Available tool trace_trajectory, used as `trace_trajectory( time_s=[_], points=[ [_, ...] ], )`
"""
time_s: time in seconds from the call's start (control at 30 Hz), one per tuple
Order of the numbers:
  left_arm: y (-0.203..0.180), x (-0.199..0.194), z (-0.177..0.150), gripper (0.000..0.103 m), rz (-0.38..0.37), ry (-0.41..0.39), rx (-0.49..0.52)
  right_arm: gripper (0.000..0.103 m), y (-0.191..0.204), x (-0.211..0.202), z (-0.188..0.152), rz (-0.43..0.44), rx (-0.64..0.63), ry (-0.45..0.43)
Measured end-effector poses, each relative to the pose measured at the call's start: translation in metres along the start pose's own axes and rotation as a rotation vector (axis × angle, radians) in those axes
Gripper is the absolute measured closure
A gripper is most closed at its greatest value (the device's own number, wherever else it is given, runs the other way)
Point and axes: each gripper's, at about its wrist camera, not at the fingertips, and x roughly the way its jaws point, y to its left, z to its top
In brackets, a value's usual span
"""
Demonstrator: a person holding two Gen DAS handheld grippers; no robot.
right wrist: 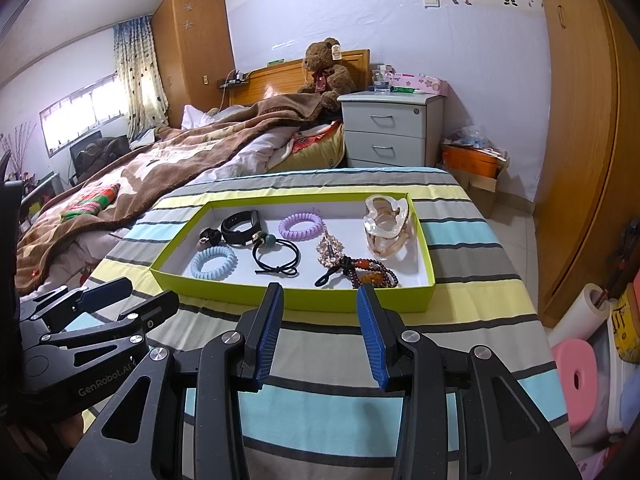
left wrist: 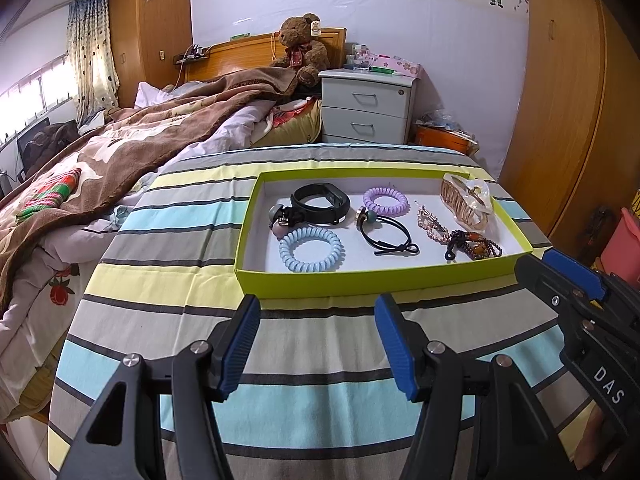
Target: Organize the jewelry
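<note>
A lime-green shallow box (left wrist: pixel 360 280) (right wrist: pixel 248 298) lies on a striped cloth. In it lie a black wristband (left wrist: pixel 320 200) (right wrist: pixel 239 224), a purple coil tie (left wrist: pixel 385 200) (right wrist: pixel 301 226), a blue coil tie (left wrist: pixel 311 249) (right wrist: pixel 213 261), a black elastic with beads (left wrist: pixel 386 232) (right wrist: pixel 276 256), a beaded bracelet (left wrist: pixel 476 244) (right wrist: pixel 374 274), a rhinestone clip (left wrist: pixel 430 224) (right wrist: pixel 332 250) and a clear hair claw (left wrist: pixel 466 200) (right wrist: pixel 386 228). My left gripper (left wrist: pixel 316 340) is open and empty in front of the box. My right gripper (right wrist: pixel 320 332) is open and empty at the box's near right.
The striped cloth (left wrist: pixel 312 400) (right wrist: pixel 320 412) covers a table beside a bed with a brown blanket (left wrist: pixel 120 152). A grey nightstand (left wrist: pixel 366 108) and a wooden wardrobe (left wrist: pixel 568 120) stand behind. A pink stool (right wrist: pixel 576 380) and a paper roll (right wrist: pixel 580 312) sit at the right.
</note>
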Motion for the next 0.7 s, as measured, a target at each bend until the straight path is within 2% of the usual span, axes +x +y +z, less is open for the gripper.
trace_trajectory(
  time_s=[0.7],
  points=[
    [0.0027, 0.0029, -0.0005, 0.041, 0.004, 0.008, -0.007, 0.064, 0.0006, 0.0002, 0.0005, -0.002, 0.0, 0.003]
  ],
)
